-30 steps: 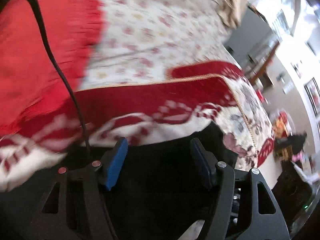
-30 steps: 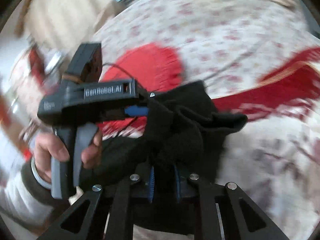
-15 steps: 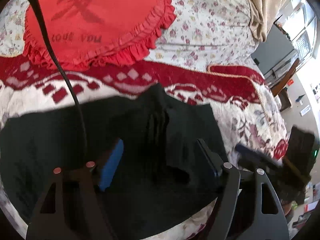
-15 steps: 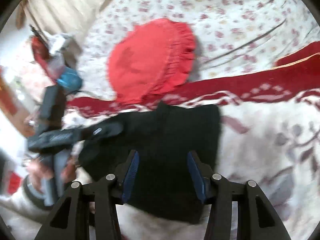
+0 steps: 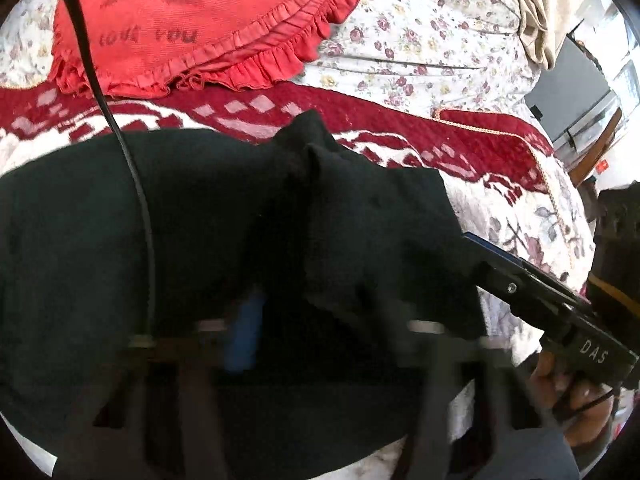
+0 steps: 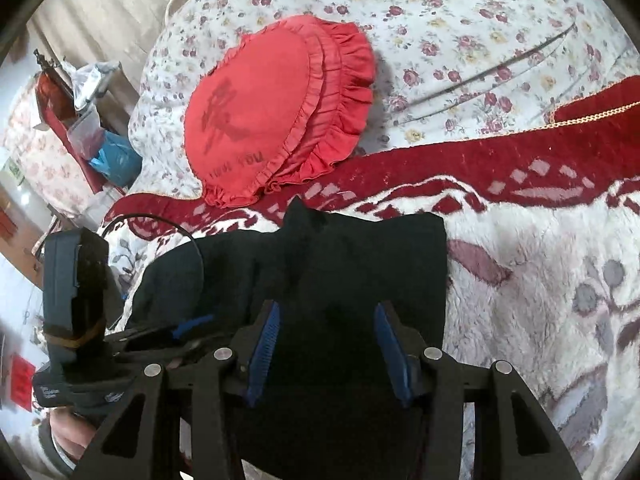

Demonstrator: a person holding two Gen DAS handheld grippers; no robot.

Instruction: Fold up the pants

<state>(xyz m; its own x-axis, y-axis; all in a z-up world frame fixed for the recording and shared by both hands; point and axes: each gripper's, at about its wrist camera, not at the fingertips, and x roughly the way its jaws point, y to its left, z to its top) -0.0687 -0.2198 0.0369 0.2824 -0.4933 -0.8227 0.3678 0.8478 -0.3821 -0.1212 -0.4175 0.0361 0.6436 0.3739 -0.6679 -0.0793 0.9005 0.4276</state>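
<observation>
The black pants [image 5: 280,220] lie folded on the red and white blanket, with a raised peak of cloth at their far edge; they also show in the right wrist view [image 6: 360,264]. My left gripper [image 5: 316,328] hovers low over the pants; its fingers are motion-blurred and only one blue pad shows clearly. In the right wrist view it [image 6: 188,326] points at the pants' left edge. My right gripper [image 6: 326,344] is open and empty above the pants' near part. In the left wrist view it [image 5: 476,242] sits at the pants' right edge.
A red heart-shaped frilled cushion [image 6: 276,108] lies beyond the pants on the floral bedsheet [image 6: 460,32]. The red and white blanket [image 6: 540,280] spreads right. A cluttered bedside stand [image 6: 80,128] is at far left. A black cable [image 5: 120,140] hangs across the left wrist view.
My right gripper has let go of the pants and opened; the pants dropped flat onto the blanket. Both grippers drew apart, then the left one moved lower toward the cloth.
</observation>
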